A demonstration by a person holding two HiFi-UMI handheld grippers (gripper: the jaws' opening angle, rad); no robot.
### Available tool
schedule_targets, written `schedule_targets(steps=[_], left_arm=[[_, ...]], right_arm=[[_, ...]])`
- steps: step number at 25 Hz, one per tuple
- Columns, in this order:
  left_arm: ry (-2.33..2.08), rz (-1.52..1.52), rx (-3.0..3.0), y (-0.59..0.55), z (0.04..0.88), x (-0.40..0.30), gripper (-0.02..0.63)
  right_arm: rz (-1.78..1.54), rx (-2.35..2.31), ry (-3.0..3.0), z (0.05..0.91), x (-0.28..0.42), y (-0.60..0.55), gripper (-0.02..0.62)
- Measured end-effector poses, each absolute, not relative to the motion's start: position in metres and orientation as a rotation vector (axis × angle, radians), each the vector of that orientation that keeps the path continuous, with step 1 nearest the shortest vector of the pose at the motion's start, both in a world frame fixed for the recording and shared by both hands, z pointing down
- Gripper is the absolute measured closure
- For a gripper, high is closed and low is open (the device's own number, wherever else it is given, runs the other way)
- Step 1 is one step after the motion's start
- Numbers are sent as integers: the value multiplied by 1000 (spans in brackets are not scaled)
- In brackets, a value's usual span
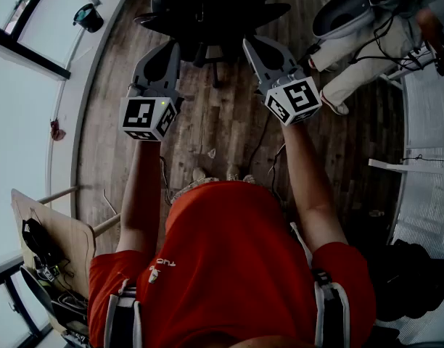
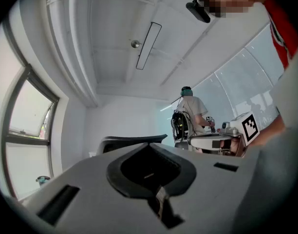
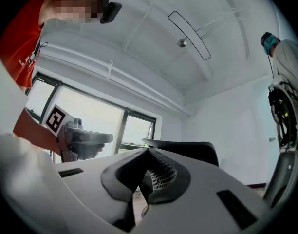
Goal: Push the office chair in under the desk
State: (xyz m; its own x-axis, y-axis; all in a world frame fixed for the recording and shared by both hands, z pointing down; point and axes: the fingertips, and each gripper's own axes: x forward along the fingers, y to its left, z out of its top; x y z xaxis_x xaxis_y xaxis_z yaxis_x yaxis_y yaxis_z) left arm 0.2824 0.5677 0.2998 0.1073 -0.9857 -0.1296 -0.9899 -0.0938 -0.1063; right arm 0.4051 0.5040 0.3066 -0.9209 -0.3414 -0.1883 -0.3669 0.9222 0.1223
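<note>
The black office chair (image 1: pixel 207 9) stands on the wooden floor at the top middle of the head view, just beyond both grippers. My left gripper (image 1: pixel 173 48) is shut and empty, its tip close to the chair's left side. My right gripper (image 1: pixel 249 43) is also shut and empty, near the chair's right side. Whether either tip touches the chair I cannot tell. In the left gripper view the chair's back (image 2: pixel 134 140) rises just past the closed left gripper (image 2: pixel 149 146). The right gripper view shows the chair's back (image 3: pixel 188 150) behind the closed right gripper (image 3: pixel 148 151). I see no desk clearly.
Another person (image 1: pixel 367 42) is at the upper right, close to the chair, with cables around. A white rail structure (image 1: pixel 425 122) runs down the right side. A wooden board (image 1: pixel 55 230) with gear sits at the lower left. Windows (image 1: pixel 19 85) line the left wall.
</note>
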Motion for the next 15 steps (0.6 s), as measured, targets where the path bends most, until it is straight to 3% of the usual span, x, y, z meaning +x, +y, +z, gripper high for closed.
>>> schedule_targets(steps=[15], left_arm=[[2023, -219, -2074, 568, 316, 305, 594]], right_arm=[[443, -498, 2984, 320, 461, 486, 566]])
